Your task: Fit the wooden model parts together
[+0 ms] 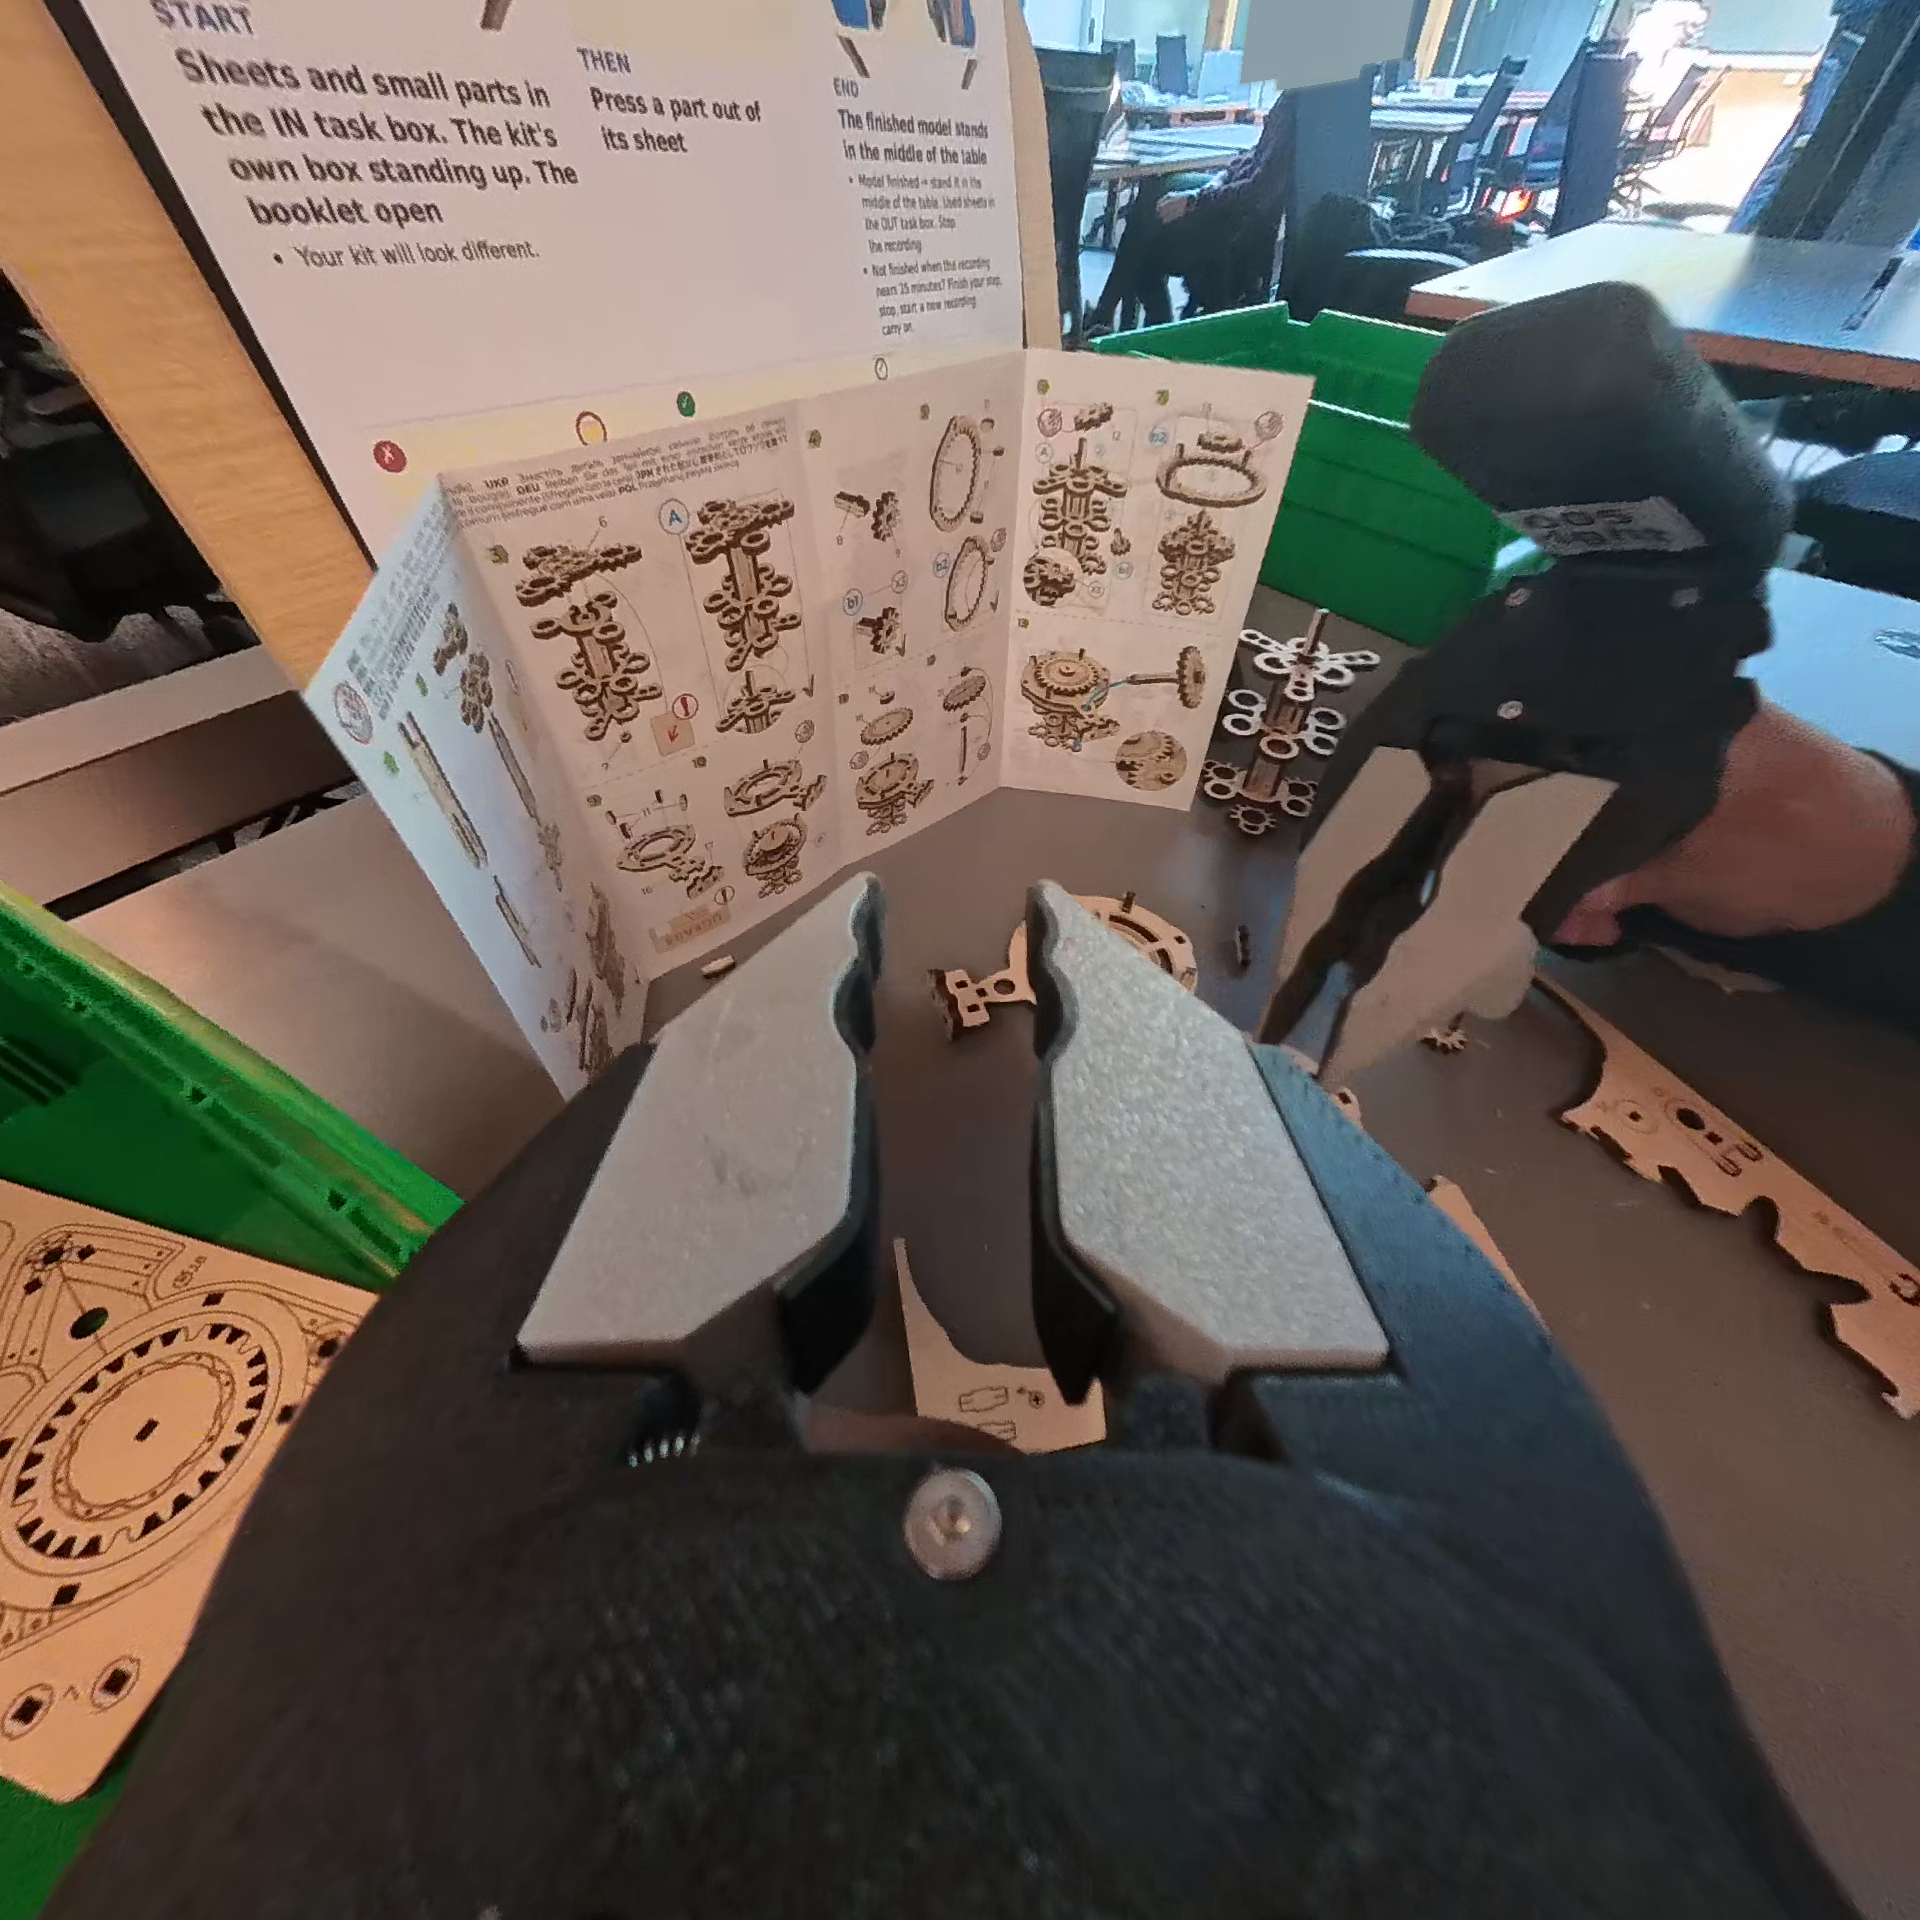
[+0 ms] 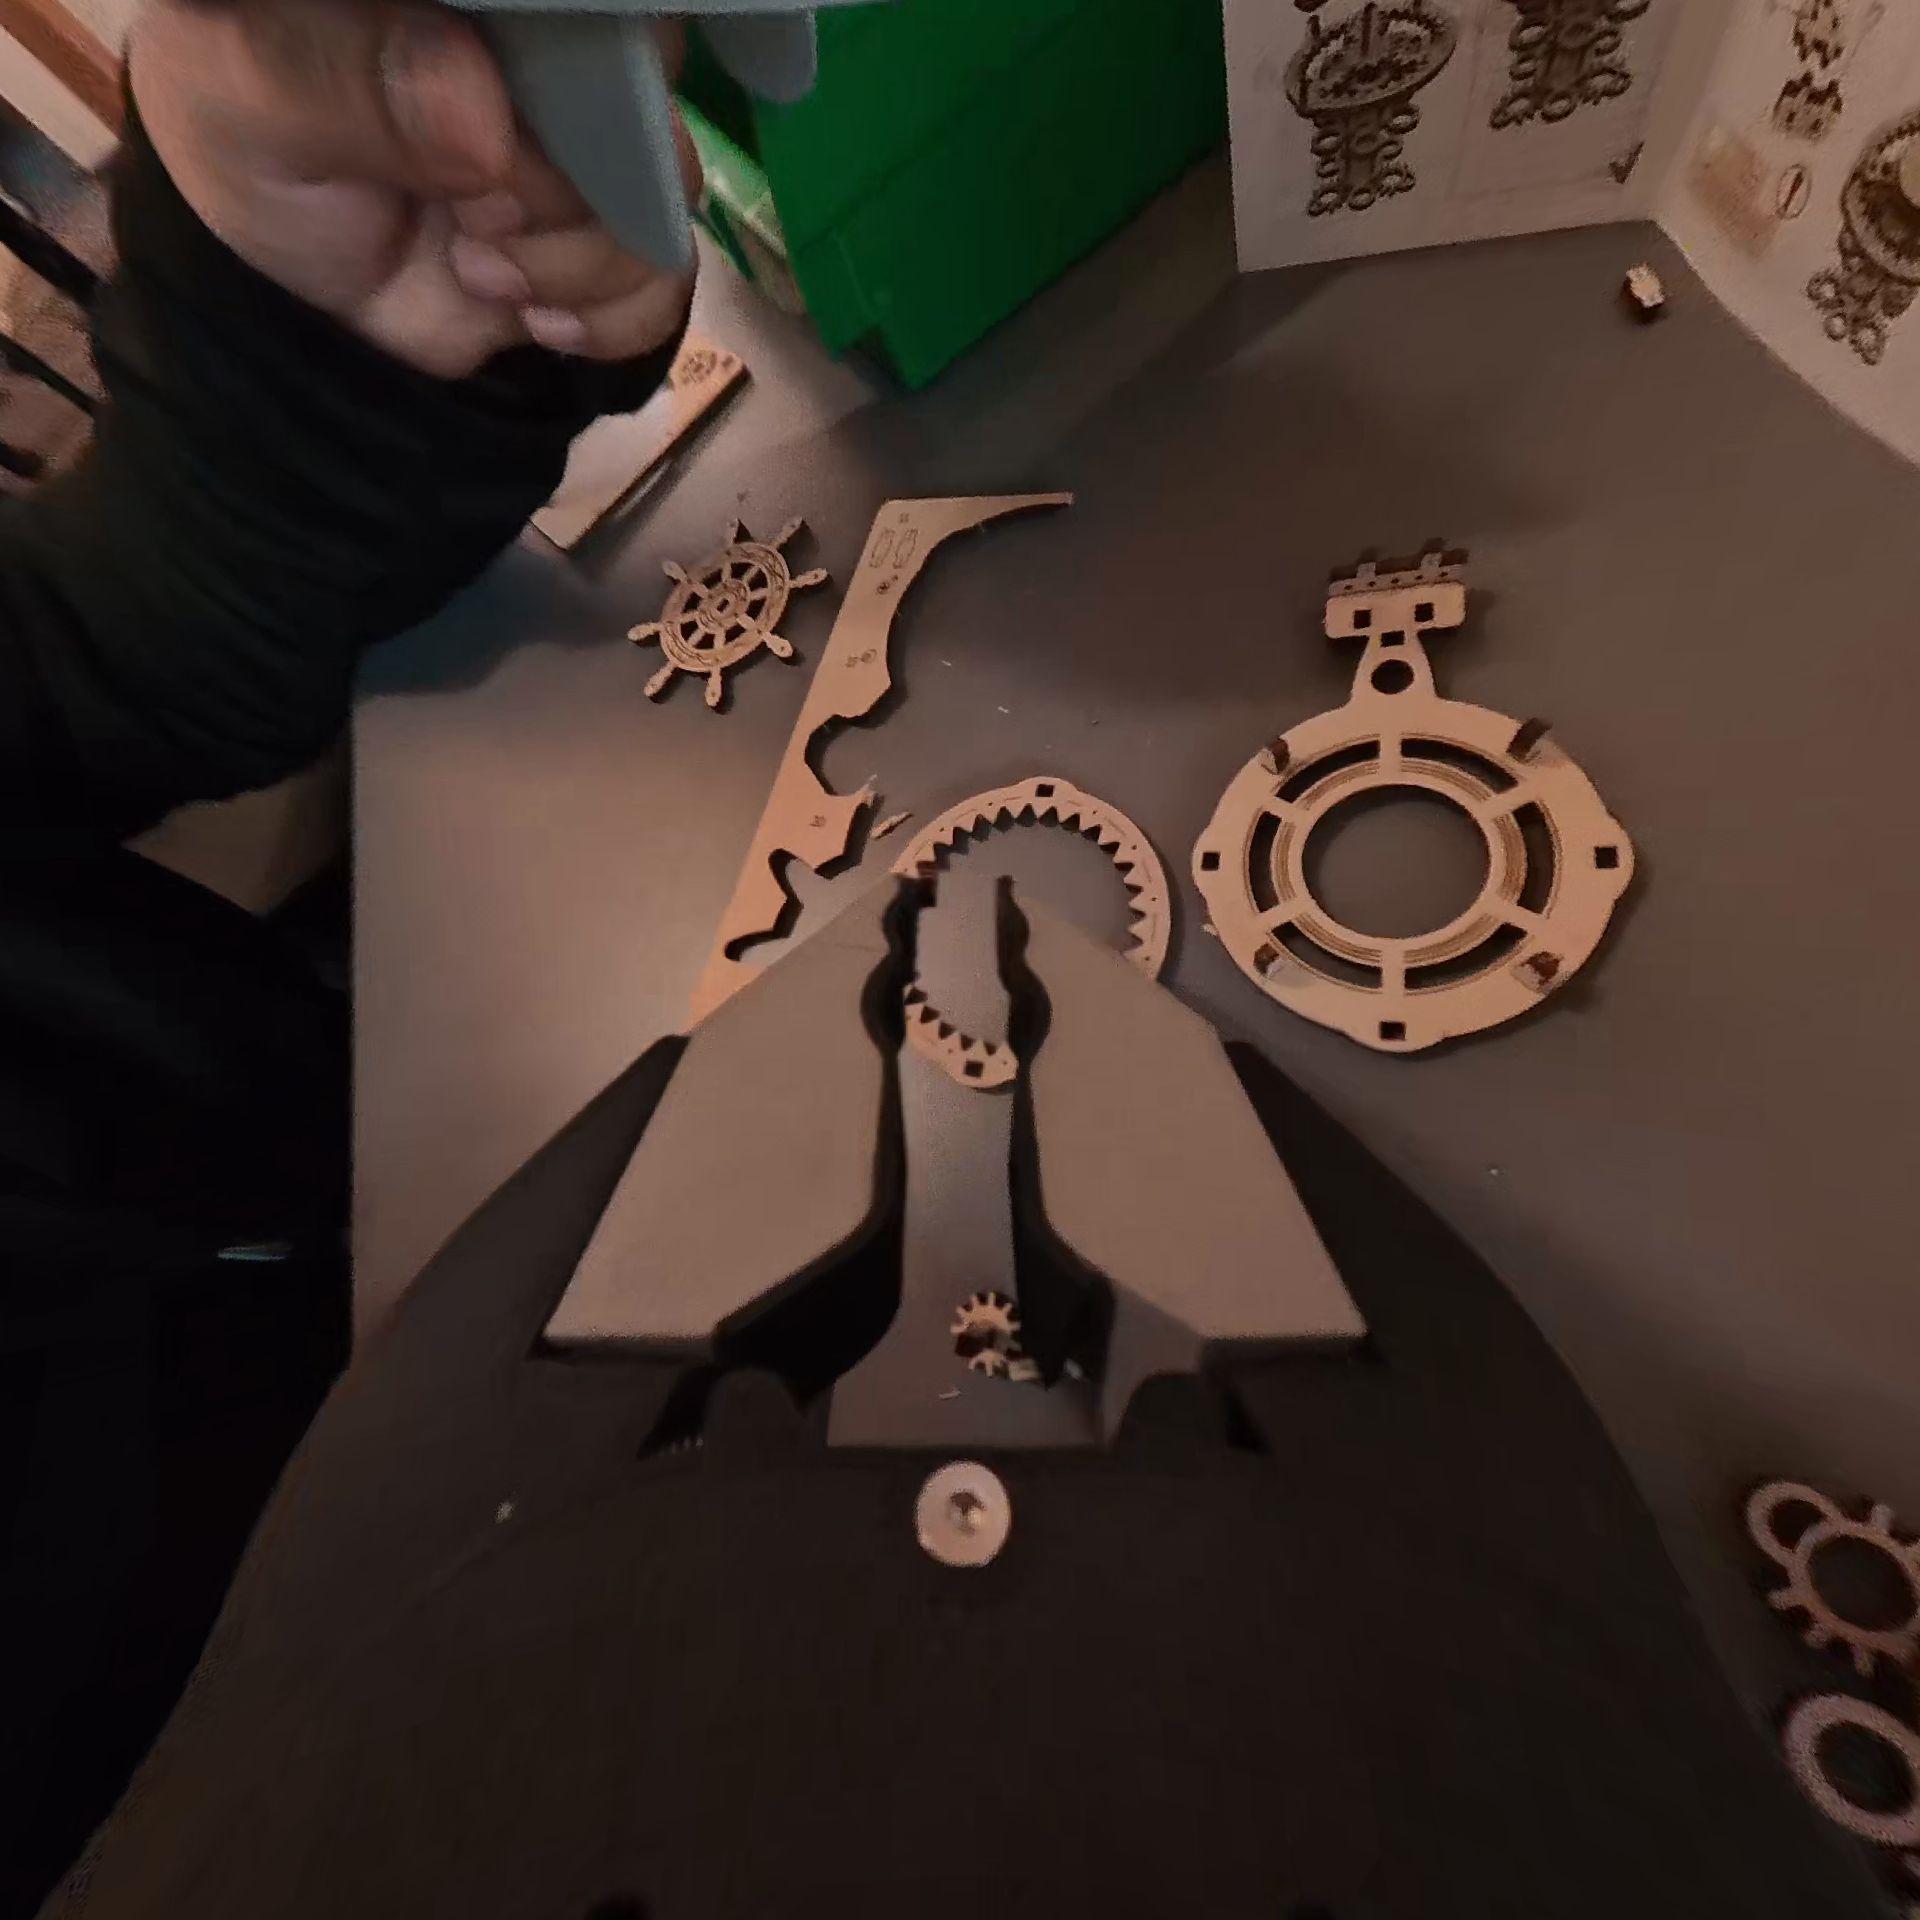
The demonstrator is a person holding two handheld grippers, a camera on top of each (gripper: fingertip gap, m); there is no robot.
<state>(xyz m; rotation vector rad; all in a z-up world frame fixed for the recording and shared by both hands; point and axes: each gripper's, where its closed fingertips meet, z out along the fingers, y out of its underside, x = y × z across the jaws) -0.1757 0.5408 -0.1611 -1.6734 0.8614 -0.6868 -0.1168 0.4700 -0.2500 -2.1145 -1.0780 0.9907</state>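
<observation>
The right claw's fingers point(image 2: 790, 1122) cover part of the toothed ring point(image 2: 1101, 842) — the hand point(image 2: 416, 177) above is blurred.

Grey table point(image 2: 1351, 1195), toothed ring point(image 2: 1117, 862), round slotted frame point(image 2: 1418, 868), ship's wheel point(image 2: 727, 610), offcut strip point(image 2: 831, 748), folded booklet point(image 1: 831, 644)

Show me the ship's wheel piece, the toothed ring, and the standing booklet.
ship's wheel piece point(image 2: 727, 613), right wrist view, on its hub.
toothed ring point(image 2: 1127, 873), right wrist view, on its right arc.
standing booklet point(image 1: 904, 582), left wrist view, on its middle panel.
</observation>
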